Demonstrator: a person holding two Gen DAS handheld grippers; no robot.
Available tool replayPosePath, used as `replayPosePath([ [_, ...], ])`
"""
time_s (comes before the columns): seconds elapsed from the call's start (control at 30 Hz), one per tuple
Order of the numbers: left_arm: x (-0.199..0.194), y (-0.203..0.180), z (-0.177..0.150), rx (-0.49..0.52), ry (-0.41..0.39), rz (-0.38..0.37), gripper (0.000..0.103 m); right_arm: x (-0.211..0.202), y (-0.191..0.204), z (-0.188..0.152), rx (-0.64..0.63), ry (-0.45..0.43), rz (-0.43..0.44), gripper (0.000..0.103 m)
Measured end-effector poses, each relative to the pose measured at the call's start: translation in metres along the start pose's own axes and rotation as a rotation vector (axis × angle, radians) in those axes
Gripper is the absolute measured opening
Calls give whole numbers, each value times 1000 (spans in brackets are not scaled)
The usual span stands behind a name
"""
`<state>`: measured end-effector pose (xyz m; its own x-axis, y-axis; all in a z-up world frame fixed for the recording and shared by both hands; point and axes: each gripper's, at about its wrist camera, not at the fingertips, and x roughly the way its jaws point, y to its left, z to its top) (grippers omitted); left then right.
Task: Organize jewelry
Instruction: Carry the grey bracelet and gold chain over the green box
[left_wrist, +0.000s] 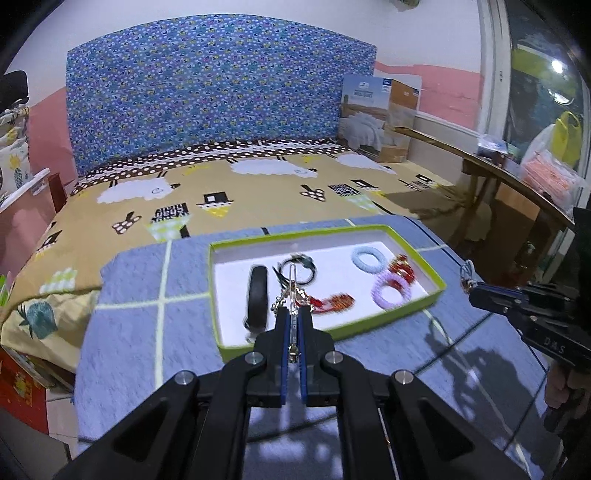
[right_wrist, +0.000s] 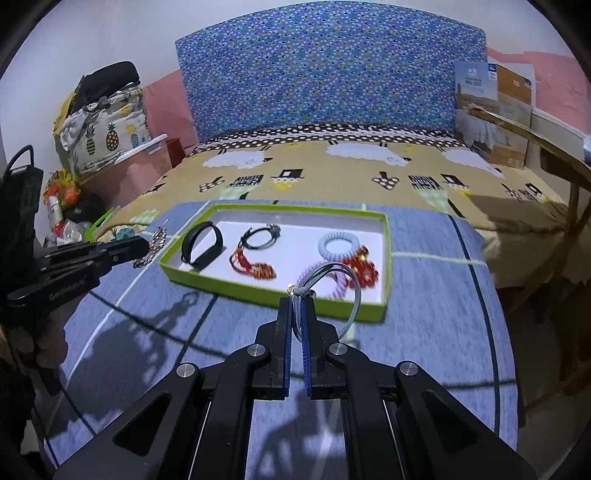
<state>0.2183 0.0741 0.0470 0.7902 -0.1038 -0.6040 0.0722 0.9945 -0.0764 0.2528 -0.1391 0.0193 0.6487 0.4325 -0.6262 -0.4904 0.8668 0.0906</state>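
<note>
A green-rimmed tray (left_wrist: 325, 230) (right_wrist: 258, 291) with a white floor lies on the blue blanket. In it are a black band (left_wrist: 258, 291) (right_wrist: 203, 247), a black cord bracelet (right_wrist: 260, 236), a red beaded bracelet (left_wrist: 336, 302) (right_wrist: 255, 267), a light blue coil tie (left_wrist: 367, 258) (right_wrist: 338, 242), a lilac coil tie (left_wrist: 391, 291) and red bead pieces (right_wrist: 364, 271). My left gripper (left_wrist: 293, 310) (right_wrist: 144, 247) is shut on a silvery beaded chain (left_wrist: 291, 291) (right_wrist: 153, 245) at the tray's near left. My right gripper (right_wrist: 296, 301) (left_wrist: 472, 291) is shut on a grey cord bracelet (right_wrist: 332, 280) by the tray's near edge.
The blue grid-lined blanket (left_wrist: 147, 332) covers the near end of a bed with a sheep-print sheet (left_wrist: 258, 184) and a blue patterned headboard (left_wrist: 207, 92). A wooden table (left_wrist: 517, 177) stands at the right, with a cardboard box (left_wrist: 380, 114) behind it. Bags (right_wrist: 103, 122) are piled at the left.
</note>
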Motion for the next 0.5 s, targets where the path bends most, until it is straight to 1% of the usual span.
replayPosePath([
  [0.23,25,20,23,-1,-2,26,4,32,8,27,-30,11,7,5],
  [0.5,56,39,38,7,12,31,4,73,7,44,-21,49,17,5],
])
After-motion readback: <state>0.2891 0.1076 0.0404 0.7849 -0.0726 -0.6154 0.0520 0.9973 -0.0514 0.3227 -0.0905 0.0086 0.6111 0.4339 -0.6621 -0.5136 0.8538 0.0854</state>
